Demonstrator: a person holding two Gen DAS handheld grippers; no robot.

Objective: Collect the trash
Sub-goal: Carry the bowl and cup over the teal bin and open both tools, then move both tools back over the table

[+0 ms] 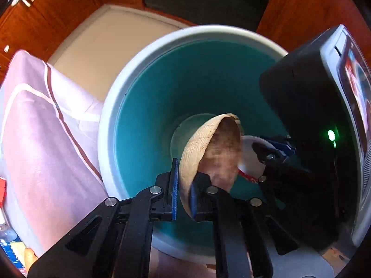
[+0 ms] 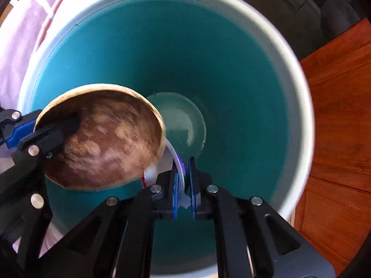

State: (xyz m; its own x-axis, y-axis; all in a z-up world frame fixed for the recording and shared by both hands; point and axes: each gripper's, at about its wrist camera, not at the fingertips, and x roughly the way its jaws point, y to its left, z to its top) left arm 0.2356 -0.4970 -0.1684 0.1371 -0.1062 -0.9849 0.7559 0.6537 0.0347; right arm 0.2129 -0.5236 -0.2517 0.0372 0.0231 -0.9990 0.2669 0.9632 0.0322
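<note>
Left wrist view: both grippers hang over the teal bin (image 1: 148, 97), left gripper (image 1: 183, 194) jaws pinching the soiled paper bowl (image 1: 218, 153), right gripper (image 2: 184, 185) clamping a white lid (image 2: 178, 162)—release squarely above the opening, inside the rim.

Both wrist views look straight down, close above teal bin (image 1: 148, 97) mouth. Left view sits left of right. Shared: bin interior (image 2: 231, 74), soiled bowl (image 2: 104, 139).

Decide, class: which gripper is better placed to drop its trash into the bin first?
Probably the left gripper: its soiled paper bowl hangs over the teal bin. The right gripper's white lid sits partly under that bowl.
</note>
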